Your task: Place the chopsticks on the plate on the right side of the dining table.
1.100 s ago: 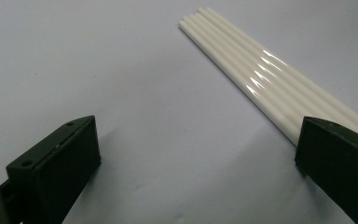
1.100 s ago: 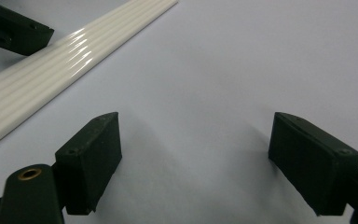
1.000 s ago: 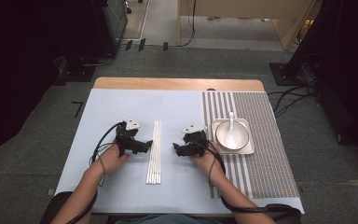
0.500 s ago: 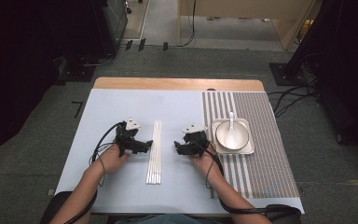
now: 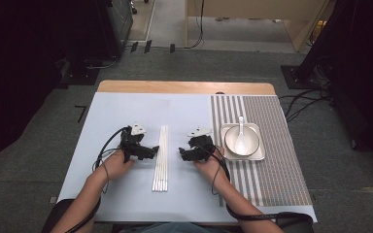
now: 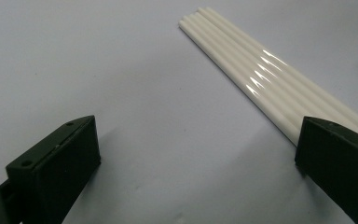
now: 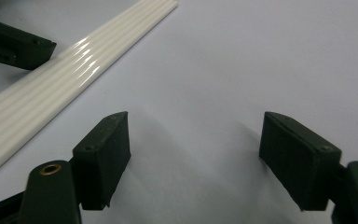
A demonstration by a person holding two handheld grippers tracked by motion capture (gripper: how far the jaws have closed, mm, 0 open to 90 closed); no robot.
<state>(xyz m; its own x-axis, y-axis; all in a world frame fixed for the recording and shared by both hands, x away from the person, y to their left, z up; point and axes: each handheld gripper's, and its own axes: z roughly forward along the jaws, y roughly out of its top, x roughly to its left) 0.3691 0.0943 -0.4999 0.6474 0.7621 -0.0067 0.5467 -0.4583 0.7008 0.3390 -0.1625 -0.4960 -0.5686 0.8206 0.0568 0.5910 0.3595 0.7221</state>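
Left gripper [image 5: 150, 150], right gripper [image 5: 183, 155] flank white sticks [image 5: 161, 158] — both jaws wide, empty.

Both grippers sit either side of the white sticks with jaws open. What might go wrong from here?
1. The glossy white sticks lie packed side by side, flat on the pale blue mat; the left gripper may nip several at once or slide off.
2. A nudge from the right gripper might scatter the row.
3. The white bowl with a spoon sits just behind the right hand; a backward swing could knock it.

Glossy white chopsticks [image 5: 161, 158] lie side by side, flat on the table.
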